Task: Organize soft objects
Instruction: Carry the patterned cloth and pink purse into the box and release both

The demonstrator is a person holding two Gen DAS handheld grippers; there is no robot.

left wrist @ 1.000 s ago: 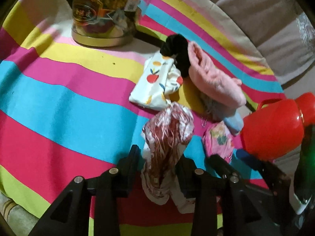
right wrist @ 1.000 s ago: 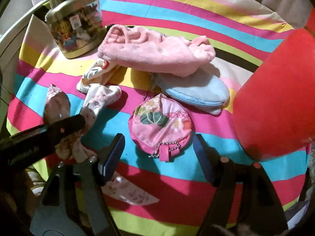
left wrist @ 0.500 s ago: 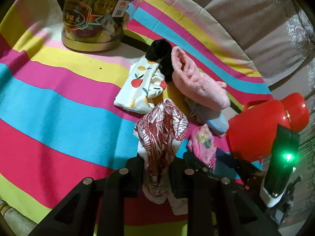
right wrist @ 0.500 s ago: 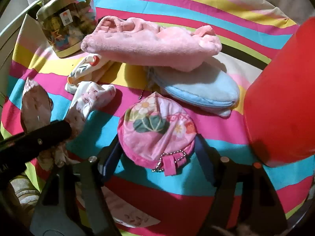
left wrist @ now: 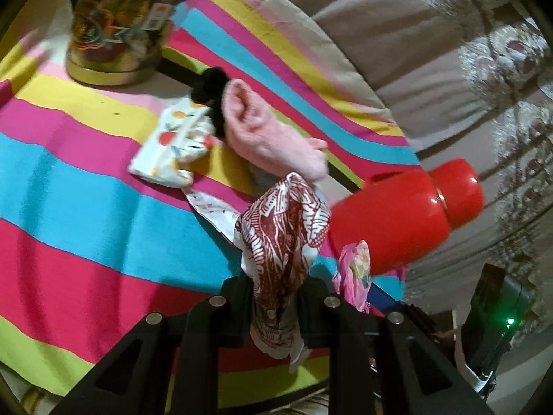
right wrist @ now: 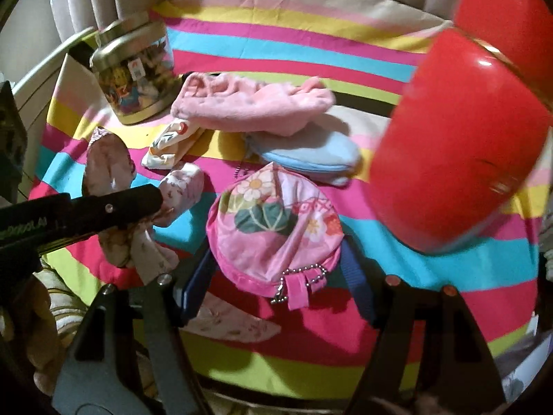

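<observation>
The left gripper has its black fingers pinched nearly together on a thin, limp cloth printed in dark red and white, which bunches up above the pads and hangs crumpled below them, lifted off the striped tabletop. The right gripper holds a round, flat pink pouch of shiny fabric with a flower print and a bead chain; its blue-padded fingers stand wide, one at each side of the pouch, and seem to press its edges.

On the smooth, brightly striped cover behind lie a fluffy pink slipper-like piece, a soft pale-blue oval pouch just in front of it, a white fruit-print cloth and a black fuzzy thing touching the pink piece. A glossy red flask crowds the right side, close to the pink pouch. A clear jar with a gold lid stands at the far left edge. Beige curtains hang behind.
</observation>
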